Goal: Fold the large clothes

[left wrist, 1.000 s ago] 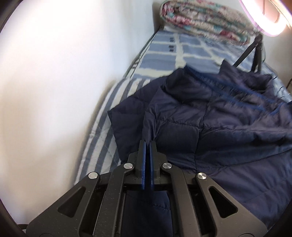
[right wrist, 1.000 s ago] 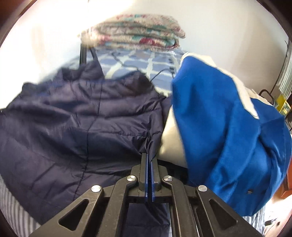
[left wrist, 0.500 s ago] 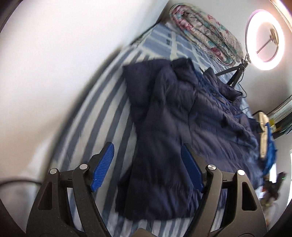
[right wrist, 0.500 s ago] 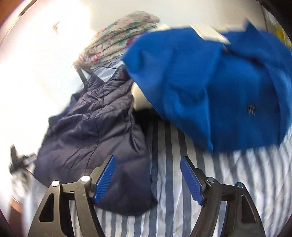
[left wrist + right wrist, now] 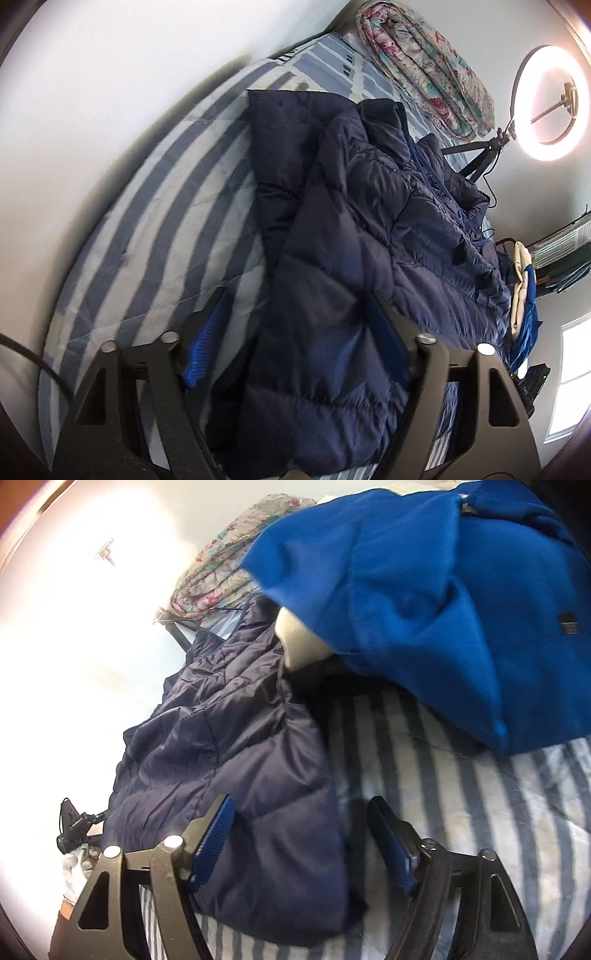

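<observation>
Left gripper (image 5: 295, 332), right gripper (image 5: 303, 834): black frames, silver screws, ribbed blue pads; white glove (image 5: 75, 871).

**A:** pretty sure this is someone's bedroom at home? There's a bed (image 5: 155, 221) with a blue-and-white striped sheet pushed against a plain white wall (image 5: 110, 92).

**B:** yep, folded floral quilt (image 5: 424, 70) at the far end, clothes dumped on top, and a ring light (image 5: 550, 103) on a stand by the far right.

No text, label or number is legible on anything here.
</observation>
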{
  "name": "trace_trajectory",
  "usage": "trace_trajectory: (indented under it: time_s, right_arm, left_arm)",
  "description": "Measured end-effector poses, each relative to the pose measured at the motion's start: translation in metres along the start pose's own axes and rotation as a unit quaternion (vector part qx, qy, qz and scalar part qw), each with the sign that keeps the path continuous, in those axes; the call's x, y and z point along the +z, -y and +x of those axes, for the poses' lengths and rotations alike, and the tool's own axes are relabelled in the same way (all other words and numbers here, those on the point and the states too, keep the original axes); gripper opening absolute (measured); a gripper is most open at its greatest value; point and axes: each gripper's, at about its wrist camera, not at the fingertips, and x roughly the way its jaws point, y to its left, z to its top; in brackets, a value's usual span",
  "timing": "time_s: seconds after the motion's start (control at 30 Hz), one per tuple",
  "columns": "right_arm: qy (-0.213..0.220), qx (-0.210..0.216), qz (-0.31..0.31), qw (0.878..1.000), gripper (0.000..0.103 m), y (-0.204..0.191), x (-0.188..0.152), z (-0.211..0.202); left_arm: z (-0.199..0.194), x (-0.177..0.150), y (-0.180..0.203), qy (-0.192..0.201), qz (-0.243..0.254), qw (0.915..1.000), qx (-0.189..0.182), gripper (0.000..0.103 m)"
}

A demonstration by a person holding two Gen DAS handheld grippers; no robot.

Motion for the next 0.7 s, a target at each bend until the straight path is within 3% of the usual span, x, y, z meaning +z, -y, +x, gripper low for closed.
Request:
trace_trajectory:
  time_s: [0.03,0.07,0.1,0.13,0.2,0.47,0.7]
  right_arm:
    - [-0.002,0.006,0.001,1.000,0.060,-0.004,0.000,0.005]
    - [-0.004,0.009,0.002,1.000,0.052,-0.007,-0.001,0.009]
    - [-0.004,0.010,0.000,1.000,0.044,-0.009,-0.002,0.011]
    - [-0.006,0.013,-0.002,1.000,0.028,-0.012,-0.002,0.014]
    - [-0.002,0.001,-0.016,1.000,0.014,-0.022,-0.002,0.014]
    - [0.002,-0.048,-0.088,0.995,0.008,-0.053,-0.017,-0.027]
    - [-0.022,-0.059,-0.121,0.991,0.007,-0.058,-0.068,-0.086]
  left_arm:
    - [0.004,0.000,0.004,-0.005,0.002,1.0000,-0.001,0.040]
    - [0.007,0.000,0.008,-0.007,0.002,1.0000,0.002,0.036]
    - [0.008,-0.001,0.014,-0.003,0.009,0.9999,0.011,0.024]
    - [0.008,-0.002,0.019,0.000,0.020,0.9996,0.019,0.018]
    - [0.004,-0.005,0.031,0.013,0.043,0.9983,0.039,0.011]
    - [-0.035,-0.027,0.033,0.033,0.052,0.9978,0.024,0.006]
    - [-0.076,-0.091,0.020,0.017,0.073,0.9969,0.024,0.006]
